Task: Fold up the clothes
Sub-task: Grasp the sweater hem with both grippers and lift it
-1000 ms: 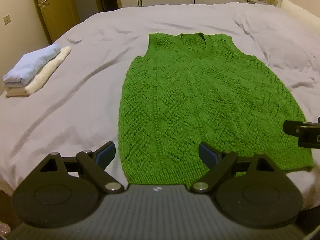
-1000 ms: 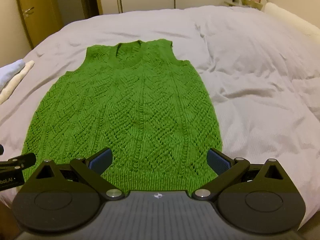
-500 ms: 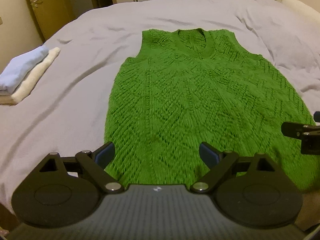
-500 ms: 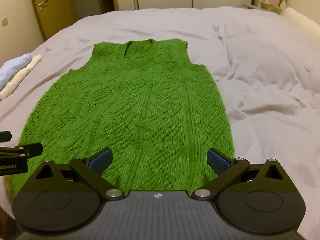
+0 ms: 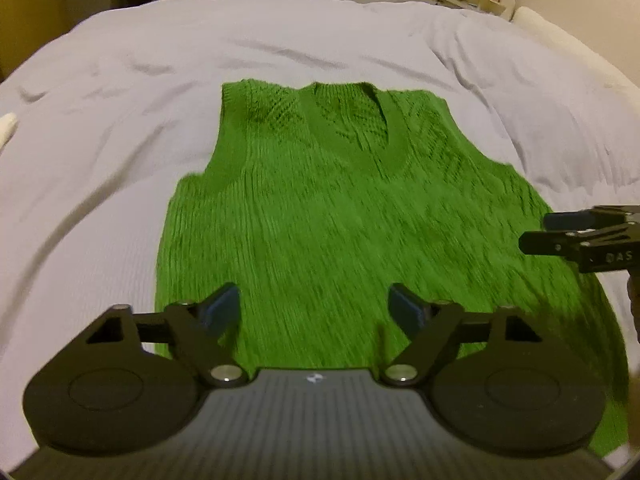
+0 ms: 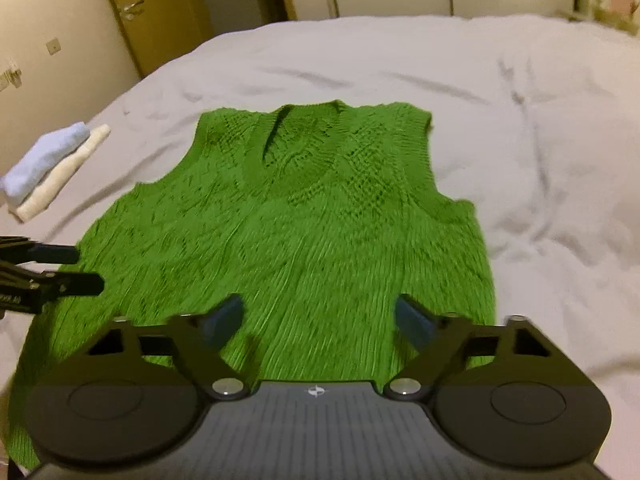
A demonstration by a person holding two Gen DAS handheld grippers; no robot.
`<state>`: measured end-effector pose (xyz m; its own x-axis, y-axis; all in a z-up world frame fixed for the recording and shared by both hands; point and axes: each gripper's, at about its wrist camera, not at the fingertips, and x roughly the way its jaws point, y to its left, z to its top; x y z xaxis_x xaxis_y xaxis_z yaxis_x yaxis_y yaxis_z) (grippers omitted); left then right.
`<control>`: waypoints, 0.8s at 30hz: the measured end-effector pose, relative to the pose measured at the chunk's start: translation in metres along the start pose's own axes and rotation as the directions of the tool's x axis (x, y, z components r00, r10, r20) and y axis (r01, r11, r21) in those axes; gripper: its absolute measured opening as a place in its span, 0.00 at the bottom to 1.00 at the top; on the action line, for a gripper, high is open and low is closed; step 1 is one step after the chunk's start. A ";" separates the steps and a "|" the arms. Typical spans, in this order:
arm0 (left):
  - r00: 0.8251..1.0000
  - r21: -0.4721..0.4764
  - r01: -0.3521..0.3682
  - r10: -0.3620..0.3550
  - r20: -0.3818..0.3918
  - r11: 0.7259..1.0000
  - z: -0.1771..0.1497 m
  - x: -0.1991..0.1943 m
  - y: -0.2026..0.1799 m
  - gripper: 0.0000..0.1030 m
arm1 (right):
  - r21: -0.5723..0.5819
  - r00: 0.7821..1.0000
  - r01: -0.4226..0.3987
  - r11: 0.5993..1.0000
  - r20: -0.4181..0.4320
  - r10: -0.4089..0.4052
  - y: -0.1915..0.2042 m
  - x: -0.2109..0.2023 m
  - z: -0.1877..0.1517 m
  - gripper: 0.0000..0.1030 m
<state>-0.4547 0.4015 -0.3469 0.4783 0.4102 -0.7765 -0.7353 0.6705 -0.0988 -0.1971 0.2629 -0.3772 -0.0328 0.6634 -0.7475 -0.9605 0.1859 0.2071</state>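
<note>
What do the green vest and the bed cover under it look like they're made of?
Green vest: looks like knitted yarn, wool or acrylic, with a matte finish; an openwork pattern and a ribbed V-neck band show.
Bed cover: looks like a smooth woven fabric, matte pale grey, lying in soft creases; the fibre is unclear.

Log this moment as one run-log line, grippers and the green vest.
stage: approach | left gripper: closing, nothing between jaws | right gripper: closing, nothing between jaws | green vest: flat on bed, unfolded

The green vest [image 5: 340, 216] is chunky openwork knit — the grey bedsheet [image 5: 120, 120] smooth, matt, creased cloth.
</note>
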 end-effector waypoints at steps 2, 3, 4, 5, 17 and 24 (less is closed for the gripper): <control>1.000 0.014 0.011 -0.011 -0.009 1.000 0.017 0.020 0.009 0.53 | -0.005 1.000 -0.014 1.000 -0.015 0.014 -0.011 0.019 0.014 0.57; 1.000 0.018 0.010 -0.010 -0.010 1.000 0.024 0.029 0.014 0.53 | -0.007 1.000 -0.018 1.000 -0.020 0.018 -0.017 0.028 0.020 0.52; 1.000 0.015 0.013 -0.013 -0.009 1.000 0.032 0.038 0.020 0.53 | -0.004 0.999 -0.022 1.000 -0.025 0.022 -0.023 0.037 0.026 0.49; 1.000 0.011 0.017 -0.017 -0.007 1.000 0.040 0.048 0.026 0.53 | 0.002 0.999 -0.030 1.000 -0.027 0.030 -0.031 0.046 0.033 0.49; 0.997 -0.123 0.073 -0.070 0.030 0.990 0.123 0.151 0.095 0.74 | 0.188 0.992 -0.122 0.975 0.057 0.113 -0.119 0.128 0.128 0.72; 0.988 -0.153 0.145 -0.136 0.066 0.977 0.150 0.183 0.109 0.64 | 0.241 0.980 -0.197 0.950 0.084 0.182 -0.139 0.168 0.149 0.63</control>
<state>-0.3754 0.6422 -0.4061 0.6046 0.3552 -0.7130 -0.7232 0.6199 -0.3045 -0.0285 0.4564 -0.4374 -0.1837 0.7448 -0.6416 -0.8396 0.2206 0.4964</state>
